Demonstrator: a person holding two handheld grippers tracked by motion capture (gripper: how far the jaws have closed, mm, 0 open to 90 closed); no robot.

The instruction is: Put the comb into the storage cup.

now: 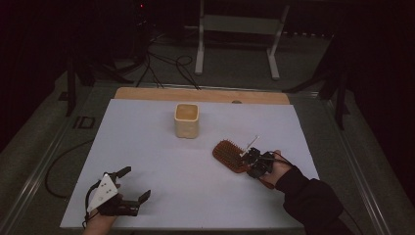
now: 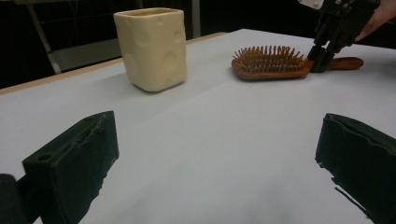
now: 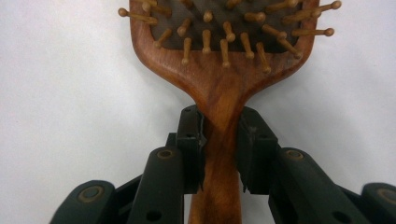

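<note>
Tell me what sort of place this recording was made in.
Probably a lab or studio set up for recording, not a home. A white table stands in a dark room, cables trail over the floor behind it, and a bare metal stand is at the back.

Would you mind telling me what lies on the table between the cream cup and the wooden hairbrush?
Nothing: bare white table separates the cream cup from the wooden hairbrush, as both the left gripper view and the high view show.
</note>
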